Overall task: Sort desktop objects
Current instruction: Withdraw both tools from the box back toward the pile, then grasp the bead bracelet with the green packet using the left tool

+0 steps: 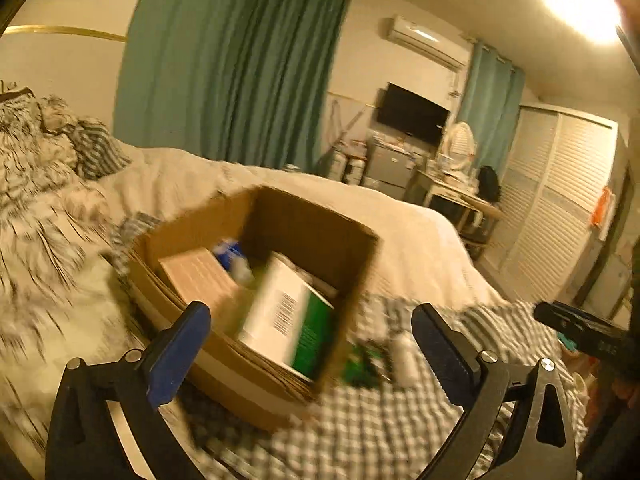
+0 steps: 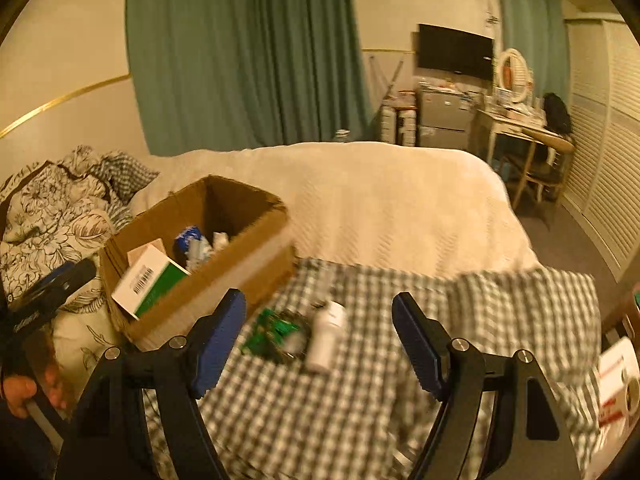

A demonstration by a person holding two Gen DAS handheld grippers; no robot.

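White bottle (image 2: 329,336) and green packet (image 2: 276,332) lie on the checked blanket (image 2: 400,400), just beside the cardboard box (image 2: 208,280) I am filling. Next I must reach the bottle. My right gripper (image 2: 318,340) and left gripper (image 1: 312,354) are spread, empty.

Both wrist views aimed downward across bed; cardboard box (image 1: 256,288) (image 2: 200,256) shared, nearer in left view, at 10 o'clock in right.
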